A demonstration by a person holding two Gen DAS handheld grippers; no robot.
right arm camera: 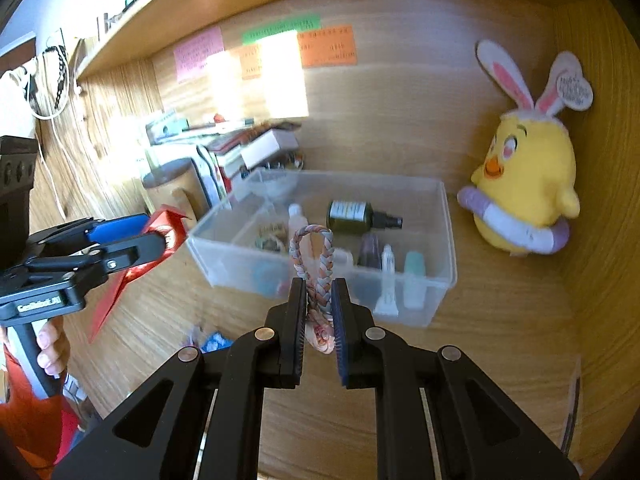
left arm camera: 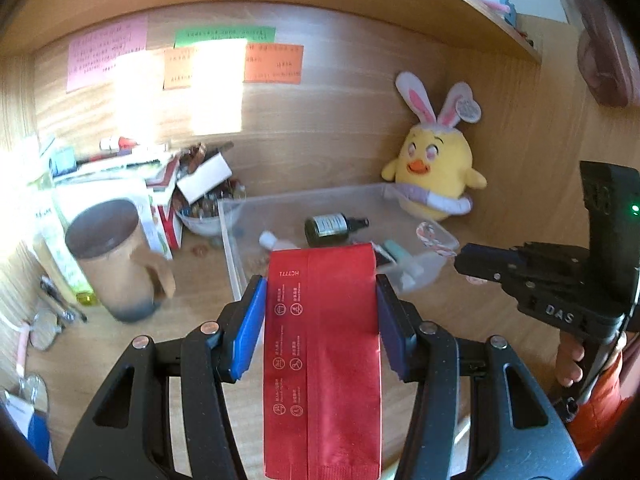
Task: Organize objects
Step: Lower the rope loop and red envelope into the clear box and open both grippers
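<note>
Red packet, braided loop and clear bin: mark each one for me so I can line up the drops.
red packet [left arm camera: 322,344]: left wrist view, middle of its printed face, between the pads.
braided loop [right arm camera: 325,264]: right wrist view, right strand above the pads.
clear bin [right arm camera: 442,216]: right wrist view, right wall.

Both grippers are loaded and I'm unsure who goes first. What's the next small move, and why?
Probably carry the right gripper forward over the clear bin and release: its braided loop already hangs nearest the bin, while the left gripper holds the red packet farther back.
</note>
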